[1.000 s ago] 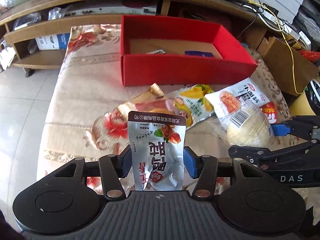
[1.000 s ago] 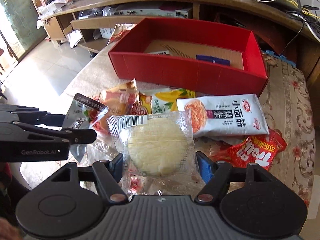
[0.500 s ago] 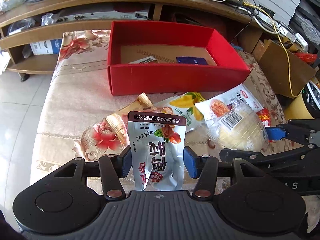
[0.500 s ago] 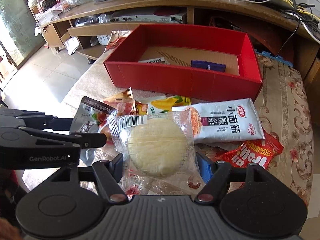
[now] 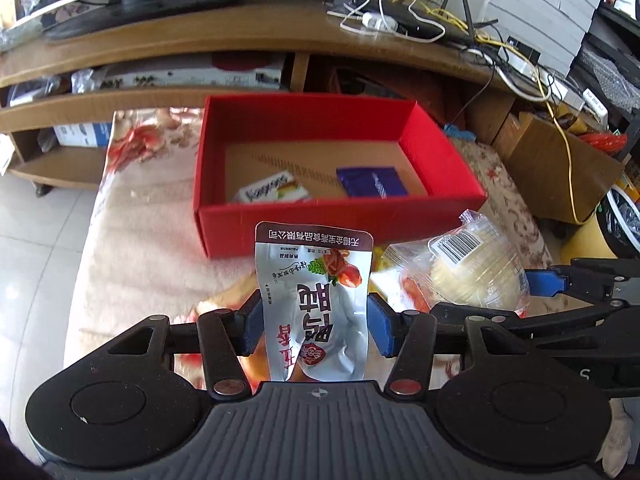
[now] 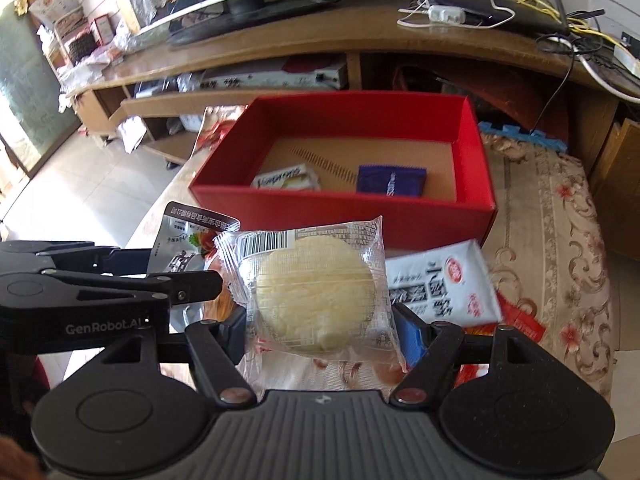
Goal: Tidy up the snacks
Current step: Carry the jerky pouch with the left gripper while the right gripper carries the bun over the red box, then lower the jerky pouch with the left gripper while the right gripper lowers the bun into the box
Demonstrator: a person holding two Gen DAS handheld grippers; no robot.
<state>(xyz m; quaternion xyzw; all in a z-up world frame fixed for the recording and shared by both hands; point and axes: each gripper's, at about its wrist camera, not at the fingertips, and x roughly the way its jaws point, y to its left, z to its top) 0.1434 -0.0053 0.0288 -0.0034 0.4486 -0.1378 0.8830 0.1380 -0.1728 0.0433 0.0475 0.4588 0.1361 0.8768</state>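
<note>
Floral-cloth counter (image 6: 552, 240) with red box (image 5: 320, 224); left tongs (image 5: 314, 326) clamping silver pouch (image 5: 316, 300), right tongs (image 6: 320, 326) clamping wrapped pastry (image 6: 316, 292)

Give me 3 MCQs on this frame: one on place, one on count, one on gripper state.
1. Where is the purple packet?
A. inside the red box
B. on the tablecloth
C. in a gripper

2. How many packets lie in the red box?
A. none
B. two
C. four

3. What does the right gripper hold?
A. nothing
B. a white noodle packet
C. a clear-wrapped round pastry

Answers:
1 A: it lies on the box floor, right of the white packet.
2 B: only the white and purple ones show.
3 C: the pastry sits between its fingers; the left gripper holds a silver pouch.
</note>
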